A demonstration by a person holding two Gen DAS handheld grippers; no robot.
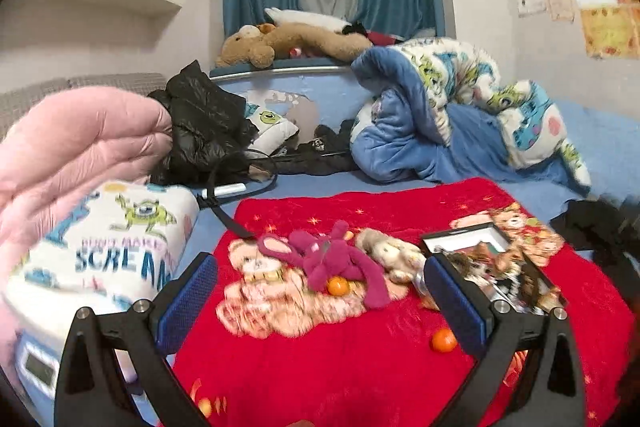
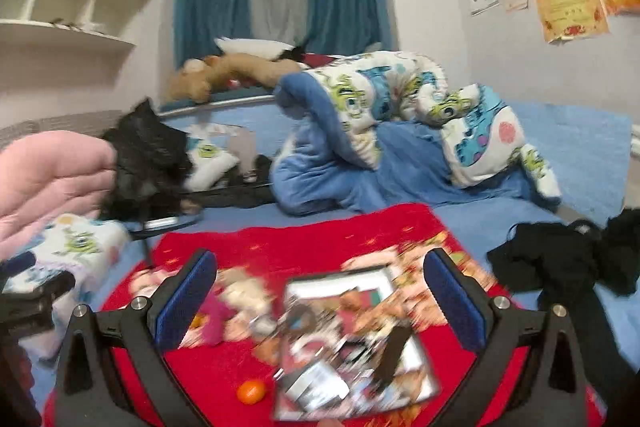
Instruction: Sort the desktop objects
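Both the left gripper (image 1: 320,301) and the right gripper (image 2: 320,291) are spread wide and hold nothing. On the red blanket (image 1: 360,367) lie a magenta plush rabbit (image 1: 332,259), two oranges (image 1: 338,285) and, at right, a picture book (image 2: 352,343).

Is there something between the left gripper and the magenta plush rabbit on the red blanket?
Nothing visible blocks it. The left gripper is open, and the magenta plush rabbit lies ahead of its fingers on the red blanket. A small orange touches the rabbit's near side.
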